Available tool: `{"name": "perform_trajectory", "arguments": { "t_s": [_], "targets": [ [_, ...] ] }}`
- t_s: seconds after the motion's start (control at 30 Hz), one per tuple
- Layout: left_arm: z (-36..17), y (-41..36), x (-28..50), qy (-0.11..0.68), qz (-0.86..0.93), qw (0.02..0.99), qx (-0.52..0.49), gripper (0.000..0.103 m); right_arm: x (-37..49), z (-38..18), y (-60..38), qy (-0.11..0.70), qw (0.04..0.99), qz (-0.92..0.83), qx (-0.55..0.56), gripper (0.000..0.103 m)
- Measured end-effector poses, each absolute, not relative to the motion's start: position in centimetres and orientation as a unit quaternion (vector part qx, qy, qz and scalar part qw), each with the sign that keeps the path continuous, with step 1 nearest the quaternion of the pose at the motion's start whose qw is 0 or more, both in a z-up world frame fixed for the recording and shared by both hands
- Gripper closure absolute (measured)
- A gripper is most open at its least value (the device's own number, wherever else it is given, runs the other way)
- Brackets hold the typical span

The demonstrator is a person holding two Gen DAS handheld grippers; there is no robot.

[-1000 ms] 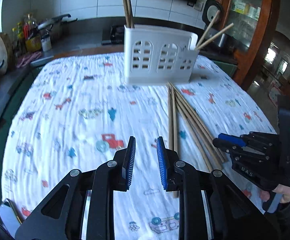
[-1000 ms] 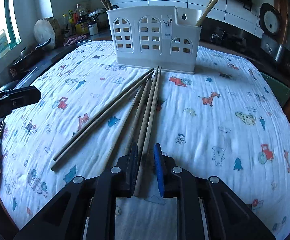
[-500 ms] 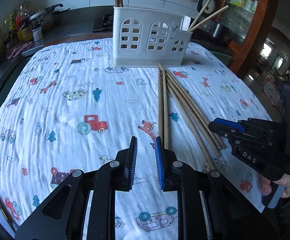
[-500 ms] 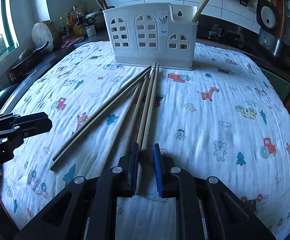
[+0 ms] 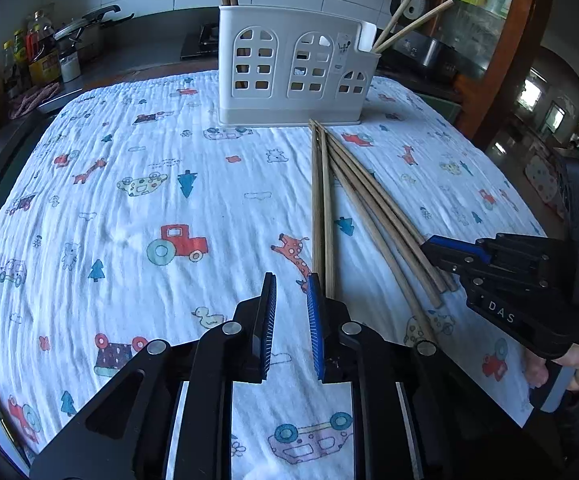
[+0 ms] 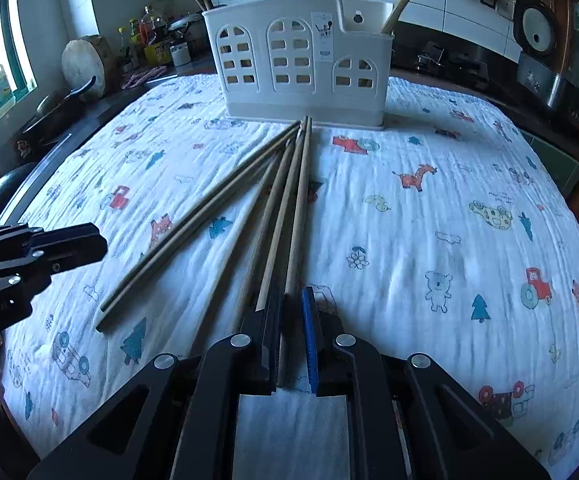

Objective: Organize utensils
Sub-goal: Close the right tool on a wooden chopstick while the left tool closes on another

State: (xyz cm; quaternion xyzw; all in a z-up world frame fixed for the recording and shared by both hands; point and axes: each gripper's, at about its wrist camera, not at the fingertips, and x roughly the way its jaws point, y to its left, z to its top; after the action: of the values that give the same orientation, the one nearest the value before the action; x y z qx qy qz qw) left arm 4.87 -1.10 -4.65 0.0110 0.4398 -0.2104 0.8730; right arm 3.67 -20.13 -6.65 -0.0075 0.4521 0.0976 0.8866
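Several long wooden chopsticks [image 5: 349,184] lie fanned on the patterned cloth in front of a white utensil holder [image 5: 293,72], which has a few chopsticks standing in it. The chopsticks [image 6: 289,200] and the holder [image 6: 301,60] also show in the right wrist view. My left gripper [image 5: 291,292] is open and empty, low over the cloth, just left of the leftmost chopstick ends. My right gripper [image 6: 291,300] is slightly open, and the end of one chopstick [image 6: 295,240] lies between its jaws. The right gripper also shows in the left wrist view [image 5: 441,252].
The table is covered by a white cloth [image 5: 129,200] with cartoon prints. A counter with bottles, a pot and a round wooden block [image 6: 85,64] runs along the left and back. A wooden cabinet [image 5: 485,40] stands at the right.
Both grippers have moved forward and lower toward the chopstick ends. The right gripper's jaws now straddle one chopstick end. The left gripper stays open.
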Motion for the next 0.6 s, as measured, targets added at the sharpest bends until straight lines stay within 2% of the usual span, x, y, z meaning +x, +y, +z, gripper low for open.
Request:
{"name": "perform_trajectory", "arguments": {
  "t_s": [0.6],
  "targets": [
    [-6.4, -2.7, 5.5, 0.462, -0.217, 0.860, 0.022, 0.089, 3.1, -6.6, -20.8, 0.447, 0.889, 0.096, -0.012, 0.096]
  ]
}}
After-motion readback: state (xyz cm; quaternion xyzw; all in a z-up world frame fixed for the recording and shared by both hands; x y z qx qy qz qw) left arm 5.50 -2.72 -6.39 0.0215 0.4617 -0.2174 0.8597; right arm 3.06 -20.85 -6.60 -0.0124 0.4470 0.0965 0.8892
